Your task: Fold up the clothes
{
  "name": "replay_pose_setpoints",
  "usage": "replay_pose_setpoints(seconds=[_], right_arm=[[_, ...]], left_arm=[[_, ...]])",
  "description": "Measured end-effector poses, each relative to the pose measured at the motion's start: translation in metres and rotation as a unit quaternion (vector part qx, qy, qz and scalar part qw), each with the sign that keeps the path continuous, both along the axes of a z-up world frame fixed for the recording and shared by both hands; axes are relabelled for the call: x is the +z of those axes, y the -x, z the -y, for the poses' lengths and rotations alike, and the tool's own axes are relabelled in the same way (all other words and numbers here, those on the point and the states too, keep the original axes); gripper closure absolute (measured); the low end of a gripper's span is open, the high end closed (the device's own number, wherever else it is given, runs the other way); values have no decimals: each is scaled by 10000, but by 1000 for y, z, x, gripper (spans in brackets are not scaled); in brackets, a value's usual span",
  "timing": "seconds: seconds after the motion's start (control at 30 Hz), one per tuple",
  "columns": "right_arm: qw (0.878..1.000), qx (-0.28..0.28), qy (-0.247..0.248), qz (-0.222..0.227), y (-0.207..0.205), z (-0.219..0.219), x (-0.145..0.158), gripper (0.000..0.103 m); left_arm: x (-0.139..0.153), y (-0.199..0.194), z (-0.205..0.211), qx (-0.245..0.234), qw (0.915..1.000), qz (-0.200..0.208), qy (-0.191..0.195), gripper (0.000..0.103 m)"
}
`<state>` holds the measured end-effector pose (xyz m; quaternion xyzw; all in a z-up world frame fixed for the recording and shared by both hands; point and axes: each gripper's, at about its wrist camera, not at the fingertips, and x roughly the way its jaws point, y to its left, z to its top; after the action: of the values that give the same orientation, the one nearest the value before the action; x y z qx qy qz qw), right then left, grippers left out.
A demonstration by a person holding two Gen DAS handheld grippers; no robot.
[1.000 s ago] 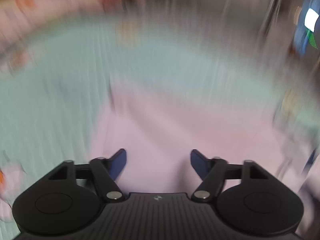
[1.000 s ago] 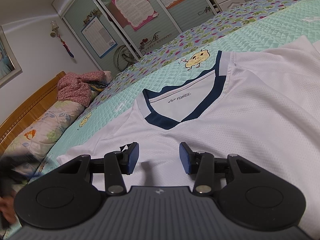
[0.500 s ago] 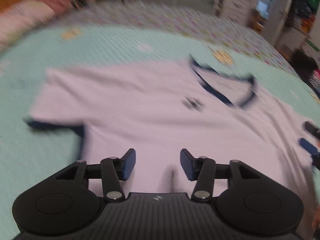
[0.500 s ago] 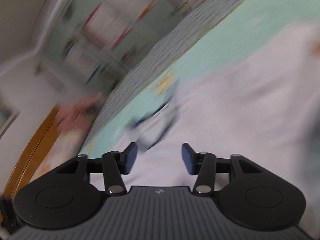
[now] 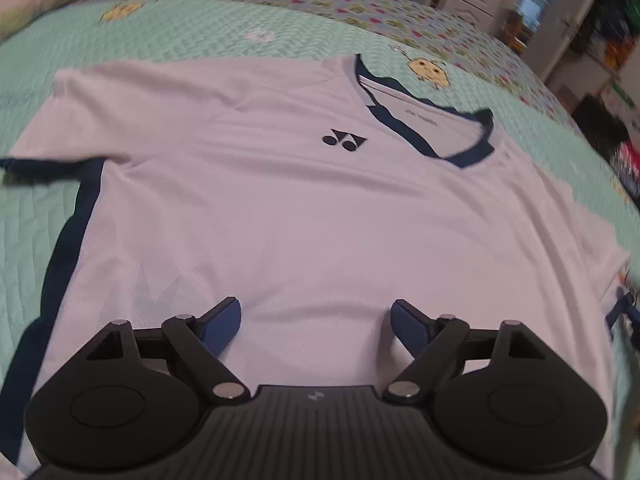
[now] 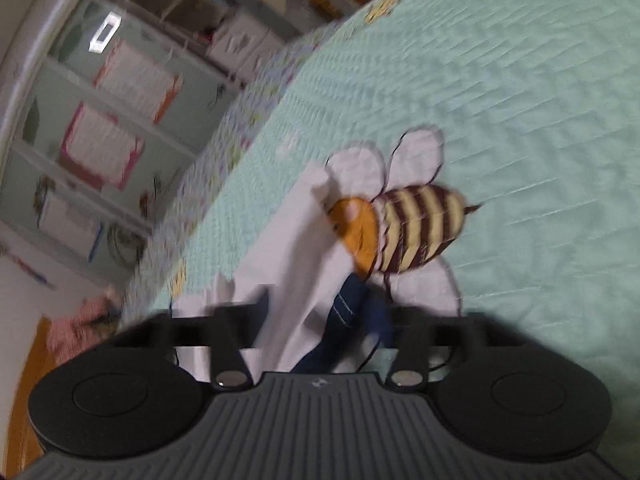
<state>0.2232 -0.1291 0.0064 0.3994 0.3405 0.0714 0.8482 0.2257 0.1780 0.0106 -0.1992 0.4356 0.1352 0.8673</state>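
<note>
Left wrist view: the white shirt (image 5: pixel 320 208) lies face up and spread flat on the green quilt (image 5: pixel 168 36), collar (image 5: pixel 424 124) toward the far side, ready for a first fold. The left gripper (image 5: pixel 316 322) hangs over the lower body of the shirt, jaws opening wide, nothing between them. Quilt shows bare beyond both sleeves, so there is room to fold inward.

Right wrist view: blurred. The right gripper (image 6: pixel 352 320) is closed on the navy-trimmed sleeve edge (image 6: pixel 348 308), apparently to carry it over. The bee print (image 6: pixel 404 232) lies just beyond; open quilt (image 6: pixel 520 100) lies ahead.
</note>
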Motion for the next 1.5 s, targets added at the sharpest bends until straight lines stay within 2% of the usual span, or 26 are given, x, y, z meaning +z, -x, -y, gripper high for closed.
replay_pose_setpoints(seconds=[0.1, 0.2, 0.33, 0.4, 0.5, 0.53, 0.6, 0.67, 0.7, 0.77, 0.9, 1.07, 1.1, 1.13, 1.17, 1.2, 1.23, 1.3, 1.4, 1.43, 1.5], right_arm=[[9999, 36, 10, -102, 7, 1, -1, 103], [9991, -390, 182, -23, 31, 17, 12, 102], [9986, -297, 334, -288, 41, 17, 2, 102], [9986, -395, 96, -329, 41, 21, -1, 103], [9973, -569, -172, -426, 43, 32, -3, 100], [9964, -713, -86, -440, 45, 37, 2, 98], [9940, -980, 356, -321, 43, 42, 17, 87], [9948, -759, 683, -51, 17, 43, 29, 58], [9954, -574, 758, 80, 0, 43, 33, 55], [9953, -131, 910, 288, -36, 36, 35, 55], [9852, 472, 1597, 409, -93, 22, 32, 55], [9720, 1170, 1984, 472, -122, 2, 21, 53], [9709, 1208, 2018, 459, -121, 0, 22, 53], [9699, 1248, 2043, 441, -120, -2, 23, 60], [9701, 1307, 2009, 391, -121, -3, 24, 83], [9713, 1405, 1894, 316, -121, -3, 25, 96], [9720, 1471, 1814, 262, -120, -3, 26, 101], [9707, 1330, 1986, 234, -112, -1, 30, 101], [9774, 619, 2019, 79, -112, 24, 25, 102], [9814, 548, 1841, 52, -113, 29, 21, 102], [9778, 562, 2019, 59, -111, 23, 21, 102]], left_arm=[[1, -2, -7, 85, 9997, -13, 217, 17], [2, -3, -10, 1, 9995, -39, 309, 17], [2, -4, -12, -132, 9993, -101, 335, 17], [2, -6, -11, -200, 9992, -152, 299, 16], [1, -10, -8, -347, 9989, -240, 203, 13], [1, -11, -7, -389, 9987, -266, 178, 11], [0, -13, -5, -452, 9984, -289, 164, 8], [0, -14, -5, -472, 9983, -275, 201, 6], [0, -14, -6, -470, 9983, -265, 222, 4], [-1, -14, -6, -466, 9983, -248, 250, 3], [-1, -15, -6, -490, 9981, -231, 278, 0], [-1, -17, -3, -547, 9979, -281, 184, 0], [-1, -17, -3, -554, 9979, -278, 181, 0], [-1, -17, -3, -558, 9979, -274, 176, 0], [-1, -16, -3, -560, 9979, -272, 168, 0], [-2, -16, -3, -561, 9979, -272, 155, 0], [-2, -17, -2, -562, 9979, -276, 136, 0], [-2, -17, -1, -564, 9980, -290, 84, 0], [-2, -18, 2, -596, 9977, -327, -19, 0], [-2, -18, 2, -600, 9977, -327, -26, 0], [-3, -18, 1, -605, 9976, -323, -34, 0]])
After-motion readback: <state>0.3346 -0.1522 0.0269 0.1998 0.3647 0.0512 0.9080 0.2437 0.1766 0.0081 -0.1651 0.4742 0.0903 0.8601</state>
